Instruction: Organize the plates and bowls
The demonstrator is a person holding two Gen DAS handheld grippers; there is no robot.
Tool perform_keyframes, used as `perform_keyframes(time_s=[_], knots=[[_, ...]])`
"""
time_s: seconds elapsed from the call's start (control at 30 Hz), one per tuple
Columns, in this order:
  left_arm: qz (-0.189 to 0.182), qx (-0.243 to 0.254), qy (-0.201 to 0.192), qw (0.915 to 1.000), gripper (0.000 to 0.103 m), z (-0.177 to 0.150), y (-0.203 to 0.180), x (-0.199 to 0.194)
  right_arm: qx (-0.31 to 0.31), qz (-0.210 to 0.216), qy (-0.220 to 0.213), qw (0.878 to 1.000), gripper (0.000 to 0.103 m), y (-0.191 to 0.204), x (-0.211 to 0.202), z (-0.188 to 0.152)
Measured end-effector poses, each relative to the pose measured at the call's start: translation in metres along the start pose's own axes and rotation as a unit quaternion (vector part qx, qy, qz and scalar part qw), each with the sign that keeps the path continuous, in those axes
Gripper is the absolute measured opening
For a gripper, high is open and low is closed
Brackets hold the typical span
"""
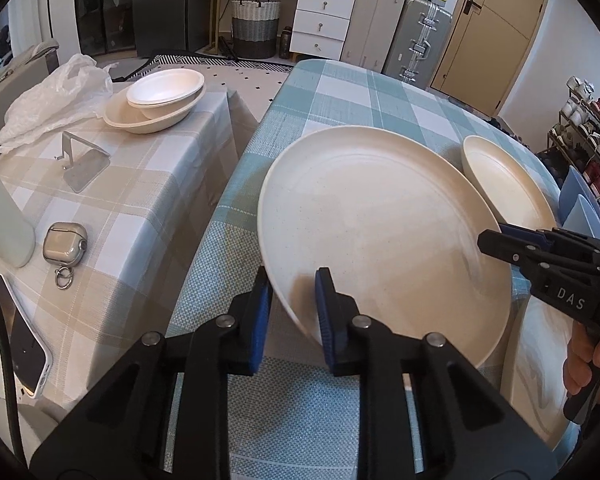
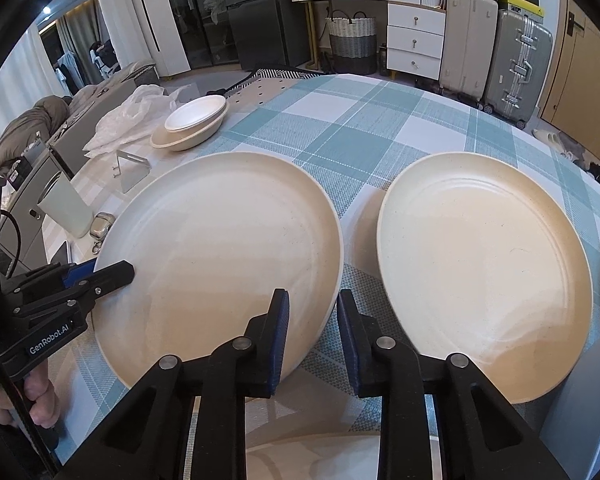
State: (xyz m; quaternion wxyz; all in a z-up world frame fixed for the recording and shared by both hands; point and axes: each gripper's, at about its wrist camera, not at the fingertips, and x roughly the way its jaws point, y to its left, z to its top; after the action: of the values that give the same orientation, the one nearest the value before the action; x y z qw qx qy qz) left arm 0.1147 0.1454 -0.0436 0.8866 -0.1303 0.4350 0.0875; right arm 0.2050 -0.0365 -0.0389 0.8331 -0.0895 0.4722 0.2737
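Left wrist view: the large cream plate [image 1: 380, 232] sits tilted over the teal-checked table [image 1: 340, 92]. The left gripper [image 1: 294, 308], angled downward, pinches its near rim; the right gripper [image 2: 312, 332] likewise clamps its opposite edge.

**Two cream plates and a pair of nested bowls**

We see a large cream plate [image 2: 220, 248] tilted above the teal checked cloth, its near rim raised. Just beside it, on its right, a second cream plate [image 2: 484, 276] leans too, apart from the first. On the beige checked cloth farther off, a white bowl [image 1: 165, 87] sits upright, nested inside a wider cream bowl [image 1: 152, 119].
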Motion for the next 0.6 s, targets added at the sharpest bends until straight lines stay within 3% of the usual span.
perform_keyframes(time_s=[0.6], knots=[[-0.011, 0.028, -0.024, 0.9993, 0.019, 0.002, -0.027, -0.04, 0.015, -0.009, -0.032, 0.999, 0.025, -0.007, -0.045, -0.009]])
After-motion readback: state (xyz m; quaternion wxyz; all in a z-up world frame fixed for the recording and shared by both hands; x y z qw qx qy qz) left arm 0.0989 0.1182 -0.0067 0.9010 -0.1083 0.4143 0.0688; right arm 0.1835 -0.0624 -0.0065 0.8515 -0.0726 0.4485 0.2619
